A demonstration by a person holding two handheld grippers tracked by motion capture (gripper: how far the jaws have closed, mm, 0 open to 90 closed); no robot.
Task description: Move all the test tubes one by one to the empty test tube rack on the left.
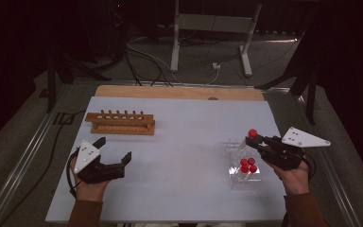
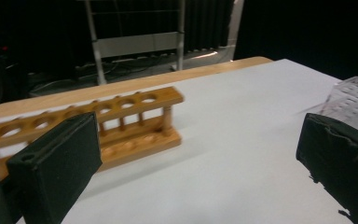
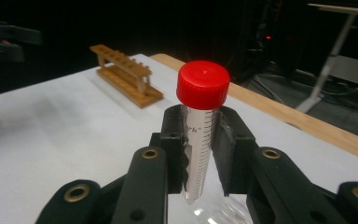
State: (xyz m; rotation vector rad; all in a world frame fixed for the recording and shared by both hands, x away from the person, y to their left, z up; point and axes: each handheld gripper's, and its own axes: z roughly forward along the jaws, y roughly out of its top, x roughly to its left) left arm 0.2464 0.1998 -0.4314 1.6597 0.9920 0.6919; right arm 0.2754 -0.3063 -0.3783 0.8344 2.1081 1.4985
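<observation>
High view: a white desk (image 1: pixel 170 156) seen from above, with a person's forearms entering from its near edge. The right gripper (image 1: pixel 260 139), near the desk's right edge, is clenched on a clear tube with a red cap (image 1: pixel 252 133), lifted just above a clear plastic rack (image 1: pixel 245 172). Three more red-capped tubes (image 1: pixel 248 165) stand in that rack, which sits close to the near right corner. A wooden tube rack (image 1: pixel 121 123) with a row of empty holes stands towards the far left corner, well apart from the plastic one. It looks like the place the lifted tube is bound for. The left gripper (image 1: pixel 114 149) hovers near the left edge with its jaws spread and nothing between them, perhaps ready to steady the wooden rack.

Left gripper view: two black jaws stand wide apart at the bottom corners, released. Between them lies bare desk, with the wooden rack (image 2: pixel 121 126) just beyond the left jaw, its holes unfilled. A corner of the plastic rack (image 2: pixel 354 100) shows above the right jaw.

Right gripper view: the jaws press on the tube (image 3: pixel 198 154) from both sides, below its cap (image 3: pixel 203 84), holding it upright with its pointed tip free, which suits lowering it into a hole. The wooden rack (image 3: pixel 127 74) stands far off across the desk.
</observation>
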